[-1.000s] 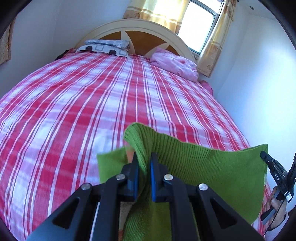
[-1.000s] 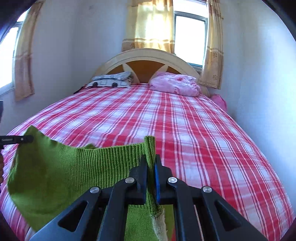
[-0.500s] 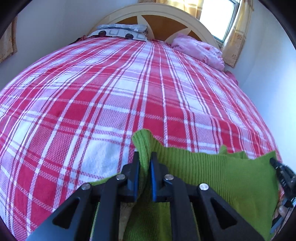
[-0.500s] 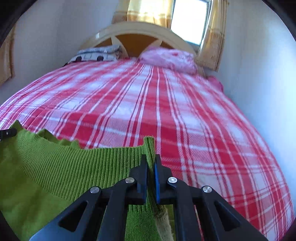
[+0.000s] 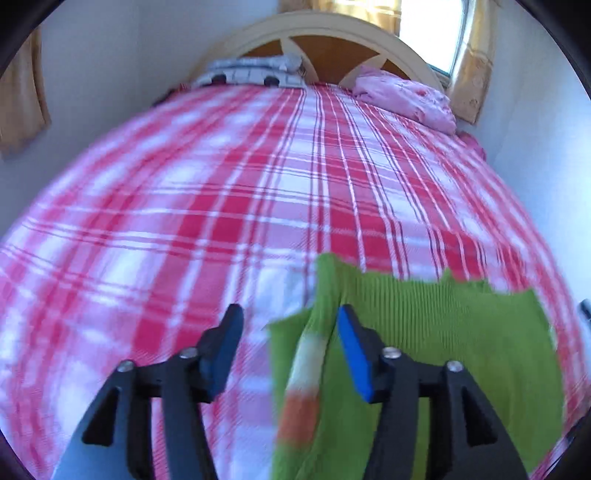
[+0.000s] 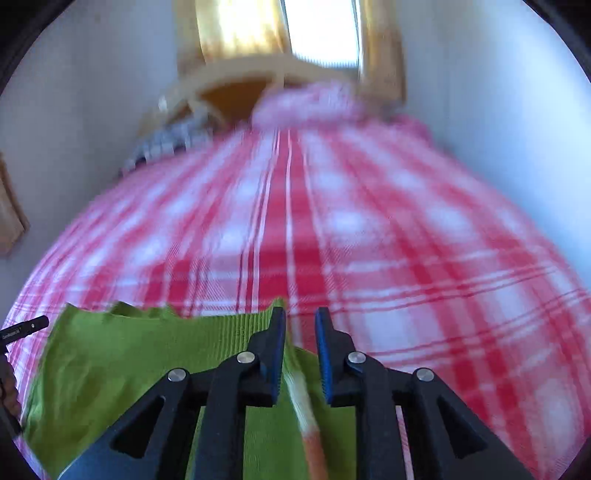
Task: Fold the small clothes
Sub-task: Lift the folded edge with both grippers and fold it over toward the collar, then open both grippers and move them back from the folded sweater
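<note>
Left wrist view: the left tool point(image 5: 288, 328) has its jaws spread wide, released, with the blue pads point(image 5: 352, 354) apart. The upper corner of the green knit point(image 5: 424, 332) stands between them, near the right finger; whether it touches the pad cannot be told through the blur. The knit lies on the bed point(image 5: 221, 206), spread toward the right edge of the view, its ribbed band along the far side. A white and orange strip point(image 5: 303, 384) runs down its left edge.

Right wrist view: the right tool point(image 6: 300, 332) is also released, its jaws parted by a narrow gap. The knit's point(image 6: 147, 354) right corner sits just beside the left finger, and the white and orange strip point(image 6: 306, 406) passes down between the fingers. The knit spreads to the left over the plaid cover point(image 6: 406, 258). The tip of the left tool point(image 6: 26, 328) shows at the far left edge, beside the knit's other corner.

At the head of the bed lie a pink pillow point(image 5: 406, 98) and a grey one point(image 5: 255, 72), against the headboard point(image 5: 325, 29).
</note>
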Demonstrator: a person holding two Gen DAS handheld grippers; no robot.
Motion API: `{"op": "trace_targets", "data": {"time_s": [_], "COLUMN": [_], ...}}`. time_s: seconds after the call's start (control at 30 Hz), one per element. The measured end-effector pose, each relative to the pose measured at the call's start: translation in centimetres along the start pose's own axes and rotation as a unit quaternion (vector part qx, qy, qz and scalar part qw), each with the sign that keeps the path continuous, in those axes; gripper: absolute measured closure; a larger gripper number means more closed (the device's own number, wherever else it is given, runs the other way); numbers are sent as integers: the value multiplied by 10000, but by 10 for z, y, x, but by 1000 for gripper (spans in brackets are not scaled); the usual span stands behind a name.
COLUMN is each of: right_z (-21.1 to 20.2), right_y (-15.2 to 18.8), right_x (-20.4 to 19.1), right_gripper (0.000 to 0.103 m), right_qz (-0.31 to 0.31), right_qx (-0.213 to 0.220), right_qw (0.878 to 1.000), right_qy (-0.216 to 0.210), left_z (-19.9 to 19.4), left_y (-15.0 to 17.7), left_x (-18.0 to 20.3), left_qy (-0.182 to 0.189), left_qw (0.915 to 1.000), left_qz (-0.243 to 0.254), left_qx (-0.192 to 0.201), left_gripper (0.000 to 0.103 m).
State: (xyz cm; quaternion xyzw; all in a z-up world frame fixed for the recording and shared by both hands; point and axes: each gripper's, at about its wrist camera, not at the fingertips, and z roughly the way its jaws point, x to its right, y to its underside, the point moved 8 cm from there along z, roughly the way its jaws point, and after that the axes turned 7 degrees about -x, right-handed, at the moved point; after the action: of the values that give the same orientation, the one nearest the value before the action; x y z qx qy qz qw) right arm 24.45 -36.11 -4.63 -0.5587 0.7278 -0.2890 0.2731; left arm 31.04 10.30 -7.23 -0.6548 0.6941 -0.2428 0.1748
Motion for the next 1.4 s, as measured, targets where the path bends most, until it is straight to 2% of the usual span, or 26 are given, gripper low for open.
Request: {"op": "trace_targets", "data": {"time_s": [0.07,0.17,0.23,0.3,0.43,0.53,0.6,0.67,0.7,0.73,0.9,1.1,1.2,1.3,1.37,1.4], "right_z": [-33,-53,-56,-56,-40,-35,-36,-35,-35,-35,-36,-37,-37,-37,-37,-37], "right_y": [20,70,99,123,157,161,162,162,162,162,162,162,163,163,163,163], "right_x": [-5,-26,-37,-47,-47,-45,-44,-42,-41,-41,-42,-44,-44,-43,-43,-42], "right_gripper": [86,86,86,86,86,86,86,86,85,85,85,85,85,84,84,84], "right_qz": [-261,-450,-449,-543,-499,-497,-479,-458,-431,-418,-437,-491,-433,-406,-385,-380], "right_qx": [60,-395,-579,-691,-882,-867,-827,-791,-781,-775,-728,-691,-690,-687,-690,-691], "right_qw": [9996,9978,9965,9957,9947,9948,9952,9955,9956,9957,9961,9962,9964,9964,9964,9964], "right_qy": [55,-266,-391,-287,-170,-188,-213,-241,-271,-286,-257,-178,-247,-283,-312,-322], "left_z": [-20,-35,-39,-35,-31,-37,-47,-59,-62,-68,-79,-66,-54,-51,-50,-50], "left_y": [22,55,81,103,137,149,156,167,171,180,202,198,189,180,173,170], "left_x": [6,21,31,39,39,38,36,30,24,14,-10,1,5,9,13,14], "left_qy": [-47,166,294,342,150,-124,-160,-65,-97,-166,-296,-164,77,145,184,181], "left_qw": [9998,9996,9995,9991,9994,9998,9998,9997,9994,9985,9957,9963,9935,9911,9907,9906], "left_qz": [192,217,131,91,-20,22,-61,-235,-325,-512,-870,-835,-1111,-1316,-1344,-1349], "left_qx": [61,43,-55,-212,-325,-184,-89,-11,11,86,68,-103,-219,-169,-131,-107], "left_gripper": [46,46,46,46,46,45,45,42,34,32,32,32,32,32,27,21]}}
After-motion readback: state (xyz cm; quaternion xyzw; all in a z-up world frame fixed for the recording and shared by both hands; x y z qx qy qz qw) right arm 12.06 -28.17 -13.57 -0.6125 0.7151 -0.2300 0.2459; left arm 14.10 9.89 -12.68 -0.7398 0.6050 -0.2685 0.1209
